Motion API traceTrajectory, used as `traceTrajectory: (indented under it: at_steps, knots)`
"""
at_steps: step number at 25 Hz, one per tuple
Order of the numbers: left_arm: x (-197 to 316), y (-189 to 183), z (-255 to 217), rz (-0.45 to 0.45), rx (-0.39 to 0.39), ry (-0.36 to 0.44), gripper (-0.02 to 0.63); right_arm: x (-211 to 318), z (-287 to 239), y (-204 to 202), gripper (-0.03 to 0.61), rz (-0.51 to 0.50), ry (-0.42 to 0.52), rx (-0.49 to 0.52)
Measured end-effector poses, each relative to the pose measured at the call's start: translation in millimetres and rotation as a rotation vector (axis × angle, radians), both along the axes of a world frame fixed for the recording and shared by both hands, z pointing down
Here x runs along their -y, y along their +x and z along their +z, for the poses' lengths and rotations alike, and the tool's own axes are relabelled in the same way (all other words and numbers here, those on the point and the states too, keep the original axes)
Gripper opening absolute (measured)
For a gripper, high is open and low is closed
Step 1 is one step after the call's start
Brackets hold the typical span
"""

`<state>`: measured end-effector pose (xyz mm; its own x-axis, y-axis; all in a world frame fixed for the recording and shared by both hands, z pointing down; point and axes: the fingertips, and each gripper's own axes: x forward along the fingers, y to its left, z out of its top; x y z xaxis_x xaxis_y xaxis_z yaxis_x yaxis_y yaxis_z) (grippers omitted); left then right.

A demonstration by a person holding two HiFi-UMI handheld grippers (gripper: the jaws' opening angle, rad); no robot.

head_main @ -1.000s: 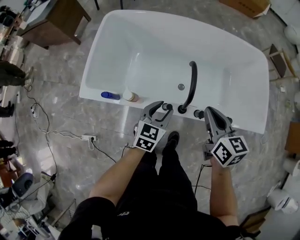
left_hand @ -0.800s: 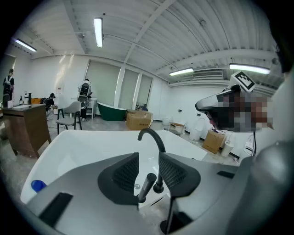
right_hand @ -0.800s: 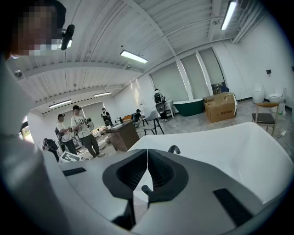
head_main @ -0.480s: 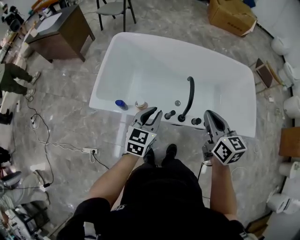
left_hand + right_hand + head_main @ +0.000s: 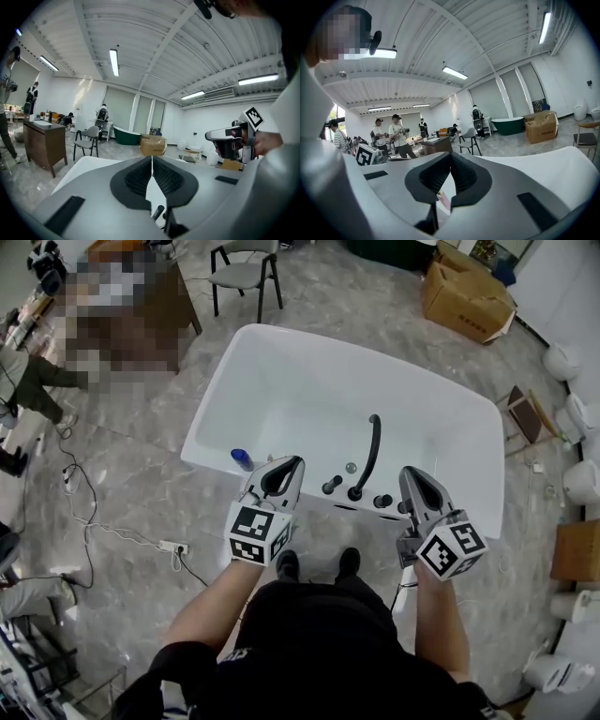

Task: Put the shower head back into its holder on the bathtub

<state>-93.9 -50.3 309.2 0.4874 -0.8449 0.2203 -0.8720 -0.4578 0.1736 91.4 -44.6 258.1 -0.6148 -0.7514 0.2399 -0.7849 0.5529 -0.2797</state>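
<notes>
The white bathtub [image 5: 281, 381] lies ahead of me in the head view. The black shower head [image 5: 368, 451] stands upright at its near rim, between two black knobs [image 5: 330, 487]. My left gripper [image 5: 292, 465] hovers above the near rim, left of the knobs; its jaws have just been closing and now meet with nothing between them. My right gripper [image 5: 410, 476] is shut and empty, right of the shower head. Neither touches the shower head. In the left gripper view the left gripper [image 5: 151, 159] has its jaws together, as does the right gripper [image 5: 450, 155] in its own view.
A blue bottle [image 5: 241, 458] sits on the tub's near rim at the left. On the marble floor are a grey chair [image 5: 246, 276], a cardboard box [image 5: 466, 298], a power strip with cables [image 5: 172, 547] and white toilets [image 5: 581, 479]. People stand at the far left.
Both grippers have risen and drawn back from the tub's rim. The left jaws, open around a knob a second ago, have shut empty. The head view has pulled back.
</notes>
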Motion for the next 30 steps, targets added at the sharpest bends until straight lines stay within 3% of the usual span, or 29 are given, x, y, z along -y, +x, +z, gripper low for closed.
traceTrajectory:
  at_steps: [5,9,14,19,24,30]
  knots:
    - [6,32,-27,-0.070,-0.008,-0.008,0.020,1,-18,31,0.014,-0.084,0.021,0.014]
    - [14,76,-48,-0.105,-0.012,0.012,0.018,12,-23,81,0.012,-0.150,0.077,-0.023]
    - [23,129,-75,-0.144,0.019,0.058,0.018,24,-26,157,0.012,-0.136,0.090,-0.024]
    - [30,178,-99,-0.157,0.069,0.104,0.018,38,-33,206,0.012,-0.128,0.091,-0.023]
    - [39,214,-118,-0.142,0.081,0.130,0.018,46,-57,219,0.012,-0.187,0.168,-0.001]
    - [42,215,-138,-0.116,0.061,0.152,0.018,52,-93,204,0.012,-0.178,0.225,0.018]
